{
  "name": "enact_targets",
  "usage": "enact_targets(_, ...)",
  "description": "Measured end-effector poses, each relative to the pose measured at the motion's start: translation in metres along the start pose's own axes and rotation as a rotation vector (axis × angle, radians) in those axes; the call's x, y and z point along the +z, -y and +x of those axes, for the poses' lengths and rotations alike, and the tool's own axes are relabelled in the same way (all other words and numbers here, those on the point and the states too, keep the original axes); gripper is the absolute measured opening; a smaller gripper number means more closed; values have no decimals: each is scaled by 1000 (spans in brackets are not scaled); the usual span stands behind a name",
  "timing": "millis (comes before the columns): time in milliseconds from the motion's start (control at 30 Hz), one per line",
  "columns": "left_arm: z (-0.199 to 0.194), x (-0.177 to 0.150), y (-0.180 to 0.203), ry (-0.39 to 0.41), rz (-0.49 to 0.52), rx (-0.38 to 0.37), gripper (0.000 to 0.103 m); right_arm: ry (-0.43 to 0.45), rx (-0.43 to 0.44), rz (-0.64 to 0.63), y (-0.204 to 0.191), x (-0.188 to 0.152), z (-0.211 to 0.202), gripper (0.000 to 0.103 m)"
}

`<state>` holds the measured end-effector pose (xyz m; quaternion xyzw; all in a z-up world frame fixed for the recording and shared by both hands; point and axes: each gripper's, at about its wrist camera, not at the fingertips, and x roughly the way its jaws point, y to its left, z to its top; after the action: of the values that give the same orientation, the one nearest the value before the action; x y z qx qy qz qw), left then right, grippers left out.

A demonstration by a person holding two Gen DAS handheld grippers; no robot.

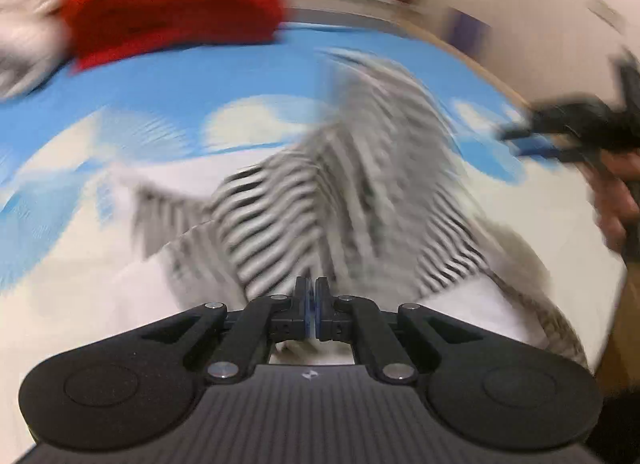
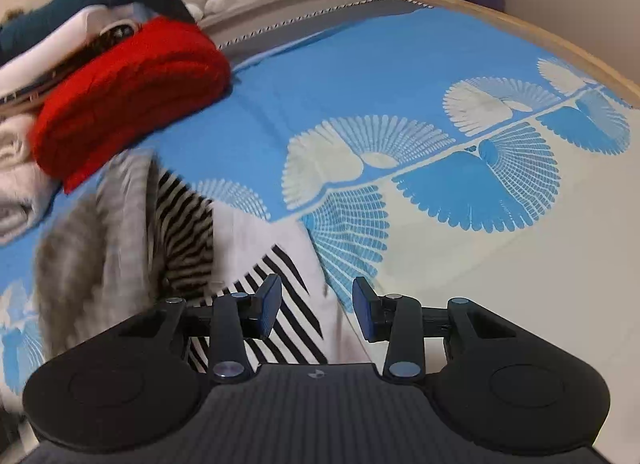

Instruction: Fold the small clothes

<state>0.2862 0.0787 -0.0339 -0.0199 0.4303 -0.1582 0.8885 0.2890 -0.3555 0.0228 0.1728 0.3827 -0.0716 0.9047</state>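
Left gripper (image 1: 312,296), lower centre, pinched tight w/ striped garment (image 1: 340,192) trailing off it, prob to drag a fold; right gripper (image 2: 316,306) half open, empty, hovering above cloth

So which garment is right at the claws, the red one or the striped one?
The black-and-white striped top, lying just ahead of the right claw; the folded red knit sits farther back in the pile.
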Motion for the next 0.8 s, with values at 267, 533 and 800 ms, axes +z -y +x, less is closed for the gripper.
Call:
enact_targets(267, 46, -8, -61, -27, -574, 16, 7, -85, 114, 51, -16, -14, 11, 41)
enact_targets(533, 75, -32, -56, -211, -618, -24, 37, -280, 142, 85, -25, -29, 51, 47)
enact_targets(800, 74, -23, -59, -163, -611, -43, 1, -374, 122, 98, -25, -50, 72, 44)
